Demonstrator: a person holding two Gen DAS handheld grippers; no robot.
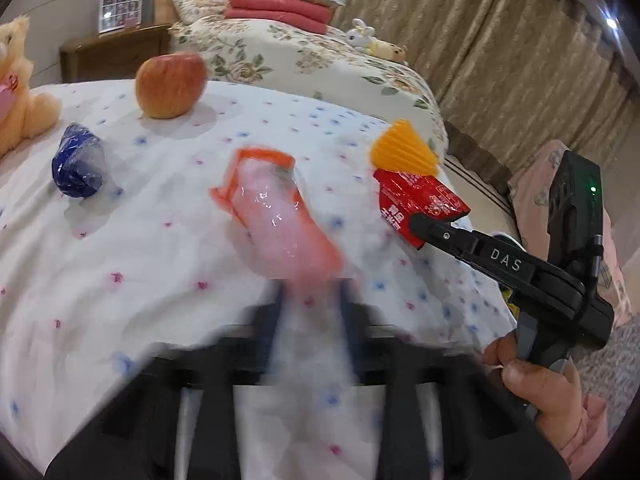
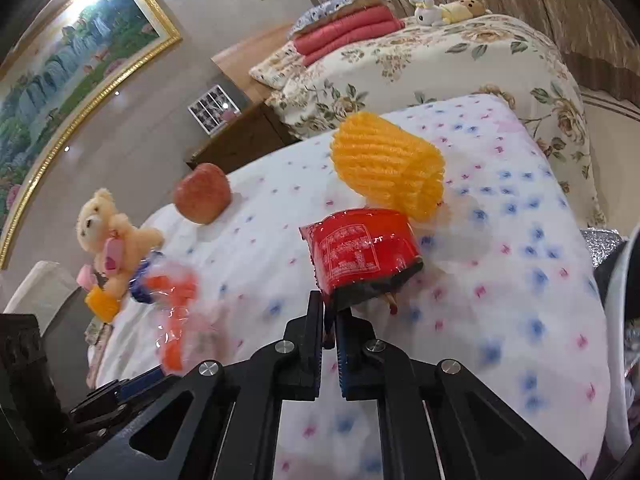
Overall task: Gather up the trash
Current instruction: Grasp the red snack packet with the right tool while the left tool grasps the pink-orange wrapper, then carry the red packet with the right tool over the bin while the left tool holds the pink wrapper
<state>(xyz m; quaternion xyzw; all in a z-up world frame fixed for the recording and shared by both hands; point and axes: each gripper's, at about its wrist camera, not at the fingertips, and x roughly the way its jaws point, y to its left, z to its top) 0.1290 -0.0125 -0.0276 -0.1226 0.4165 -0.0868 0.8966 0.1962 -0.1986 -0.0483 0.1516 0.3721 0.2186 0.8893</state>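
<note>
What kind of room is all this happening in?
A bedroom, most likely: a made bed with a floral quilt, folded red blankets under a pillow at its head, a wooden nightstand beside it, and heavy curtains.

The bed [image 1: 168, 248] wears a white cover dotted with small blue and pink flowers. Near its far edge rests an apple [image 1: 171, 85]. A plush bear [image 1: 16, 92] sits at the far left corner. A crumpled blue wrapper [image 1: 78, 166] lies between the bear and the middle, near the left edge. An orange foam fruit net [image 2: 386, 166] lies toward the right edge, on its side with the open end facing right. Whether the red packet [image 2: 358, 254] and the blurred orange-and-clear wrapper [image 1: 276, 216] touch the cover cannot be told.
</note>
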